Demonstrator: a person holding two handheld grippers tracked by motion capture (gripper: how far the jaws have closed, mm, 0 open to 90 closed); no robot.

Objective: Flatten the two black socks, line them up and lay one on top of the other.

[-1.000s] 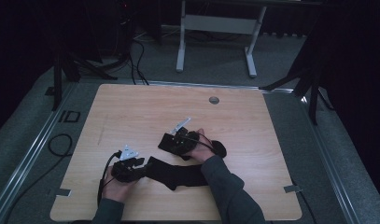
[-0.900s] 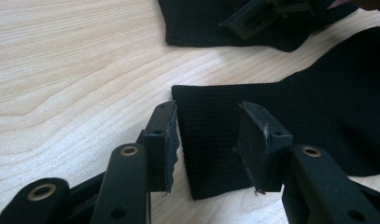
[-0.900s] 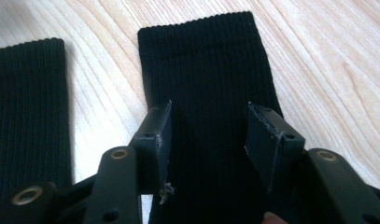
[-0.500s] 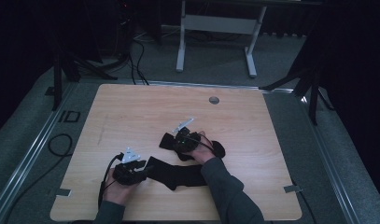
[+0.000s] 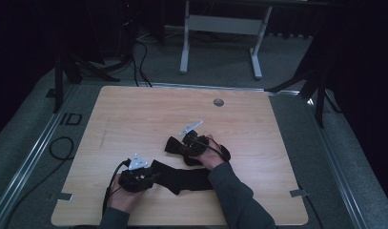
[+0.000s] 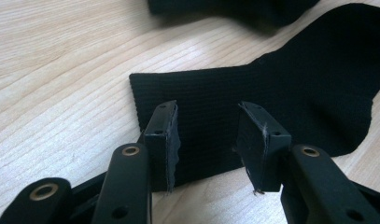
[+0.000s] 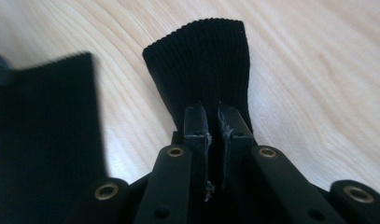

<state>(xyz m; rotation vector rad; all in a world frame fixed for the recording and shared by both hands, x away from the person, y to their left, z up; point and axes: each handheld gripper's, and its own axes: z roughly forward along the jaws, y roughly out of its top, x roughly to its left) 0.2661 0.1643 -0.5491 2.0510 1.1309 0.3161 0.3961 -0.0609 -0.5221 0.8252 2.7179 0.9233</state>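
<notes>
Little has shifted since a moment ago: the right gripper (image 7: 213,140) stays pinched on one black sock (image 7: 201,60), while the left gripper (image 6: 208,140) hovers wide open over the other sock's cuff (image 6: 201,98) on the table (image 5: 134,109), pairing unfinished.

wooden table (image 5: 134,114), grey carpet (image 5: 220,57), dim room

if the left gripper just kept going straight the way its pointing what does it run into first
Most likely the black sock lying flat on the table. The left gripper has its jaws open over the sock's ribbed cuff, so it would meet that fabric first, though how high it sits above it is unclear.
</notes>
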